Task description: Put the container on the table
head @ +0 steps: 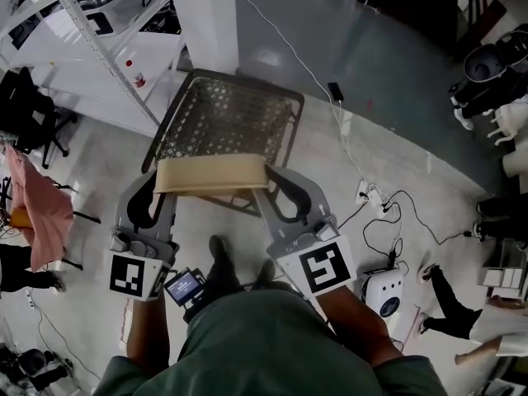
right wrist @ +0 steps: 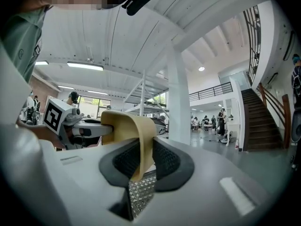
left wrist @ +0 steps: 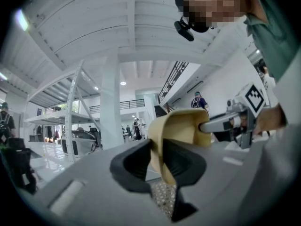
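I carry the container (head: 224, 120), a dark mesh basket with a tan band (head: 211, 174) along its near rim, held above the floor. My left gripper (head: 159, 186) is shut on the band's left end and my right gripper (head: 269, 185) on its right end. In the left gripper view the band (left wrist: 182, 126) runs between the dark pads of my left gripper (left wrist: 160, 163), with mesh (left wrist: 164, 197) below. The right gripper view shows my right gripper (right wrist: 141, 163) clamped on the band (right wrist: 128, 125) in the same way. Both grippers point level.
A white pillar (head: 210, 19) stands just beyond the container, with a white shelving rack (head: 91, 44) to its left. Cables and a power strip (head: 368, 195) lie on the floor at right, near a white device (head: 385, 294). A pink cloth (head: 37, 206) hangs at left. A staircase (right wrist: 263, 121) rises at right.
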